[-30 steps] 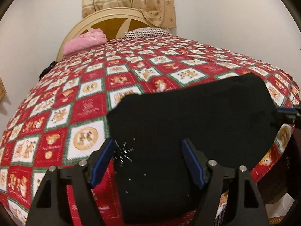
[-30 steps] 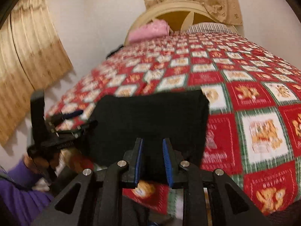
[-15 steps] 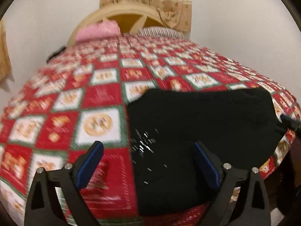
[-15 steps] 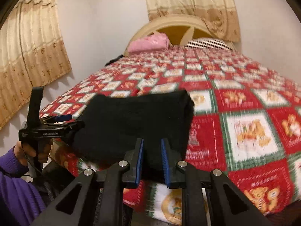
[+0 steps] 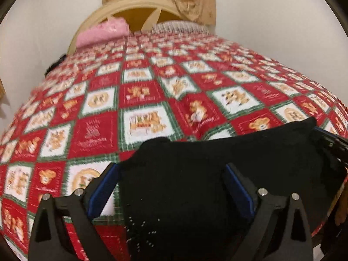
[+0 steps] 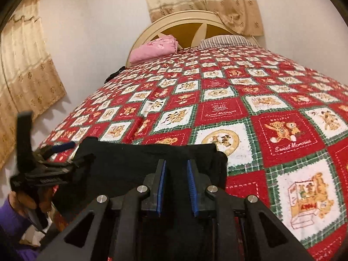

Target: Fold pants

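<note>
The black pants (image 5: pixel 195 174) lie folded in a thick rectangle at the near edge of the bed; they also show in the right wrist view (image 6: pixel 134 165). My left gripper (image 5: pixel 171 187) is open wide, its blue pads over the pants' left part, holding nothing. My right gripper (image 6: pixel 176 184) hovers over the pants' right part with its pads a narrow gap apart and nothing between them. The left gripper also shows at the left of the right wrist view (image 6: pixel 63 152), beside the pants' left end.
The bed carries a red, white and green patchwork quilt (image 6: pixel 250 113). A pink pillow (image 6: pixel 154 49) and a striped pillow (image 6: pixel 224 40) lie at the cream headboard (image 6: pixel 195 21). Beige curtains (image 6: pixel 26 76) hang left and behind.
Both grippers have risen and pulled back slightly from the pants. The left gripper stays wide open; the right pads have spread a little. The pants lie unmoved.
</note>
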Demonstrator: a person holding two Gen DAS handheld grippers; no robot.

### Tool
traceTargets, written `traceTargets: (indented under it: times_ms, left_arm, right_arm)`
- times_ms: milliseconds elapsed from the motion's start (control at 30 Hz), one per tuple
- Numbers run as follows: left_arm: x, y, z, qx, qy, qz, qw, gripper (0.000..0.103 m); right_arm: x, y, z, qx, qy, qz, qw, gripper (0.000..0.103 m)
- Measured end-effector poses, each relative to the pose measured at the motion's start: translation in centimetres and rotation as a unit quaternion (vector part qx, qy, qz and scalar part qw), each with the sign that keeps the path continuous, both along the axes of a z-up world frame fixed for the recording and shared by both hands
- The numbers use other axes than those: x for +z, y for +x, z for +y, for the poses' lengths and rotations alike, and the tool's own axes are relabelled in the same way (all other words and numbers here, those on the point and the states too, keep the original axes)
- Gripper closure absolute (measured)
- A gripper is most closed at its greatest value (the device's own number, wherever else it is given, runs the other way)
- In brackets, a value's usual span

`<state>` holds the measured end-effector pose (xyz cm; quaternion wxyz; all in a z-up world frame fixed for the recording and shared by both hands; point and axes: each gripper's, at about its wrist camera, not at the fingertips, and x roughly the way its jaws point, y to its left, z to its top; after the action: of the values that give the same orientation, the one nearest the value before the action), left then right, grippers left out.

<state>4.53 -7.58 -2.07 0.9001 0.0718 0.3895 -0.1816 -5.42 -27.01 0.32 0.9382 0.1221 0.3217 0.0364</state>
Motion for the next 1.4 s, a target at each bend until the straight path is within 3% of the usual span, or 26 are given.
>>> traceTargets:
  times_ms: [67, 233, 400, 500, 667, 800, 1033, 1400]
  left_arm:
    - [-0.3, 0.4, 0.2, 0.008, -0.011, 0.013, 0.9998, 0.000]
    - [-0.9, 1.1, 0.5, 0.015, -0.027, 0.037, 0.9988, 0.000]
    - [-0.9, 0.9, 0.7, 0.013, -0.032, 0.039, 0.9986, 0.000]
    - [-0.7, 0.9, 1.6, 0.021, -0.056, 0.065, 0.9961, 0.000]
    - [-0.2, 0.0, 3.1, 0.036, -0.083, 0.076, 0.9930, 0.000]
    - [0.4, -1.1, 3.8, 0.033, -0.087, 0.061, 0.9938, 0.000]
    - [-0.1, -1.9, 4.8, 0.036, -0.101, 0.072, 0.9916, 0.000]
    - [-0.9, -2.3, 4.4, 0.036, -0.086, 0.075, 0.9928, 0.000]
  right_arm:
    - [-0.2, 0.2, -0.5, -0.003, 0.018, 0.001, 1.000, 0.082]
    - [-0.8, 0.6, -1.6, -0.012, 0.070, -0.002, 0.997, 0.082]
    - [-0.2, 0.2, -1.2, -0.021, 0.081, -0.012, 0.996, 0.082]
    - [0.6, -0.8, -0.8, -0.024, 0.077, -0.019, 0.997, 0.076]
    - [2.4, -4.5, -0.4, -0.041, 0.059, -0.075, 0.995, 0.046]
    - [2.6, -6.0, -1.4, -0.059, 0.061, -0.075, 0.994, 0.045]
    - [-0.4, -7.4, -3.9, -0.094, 0.101, -0.030, 0.990, 0.045]
    - [-0.6, -8.4, -3.8, -0.072, 0.113, -0.017, 0.991, 0.045]
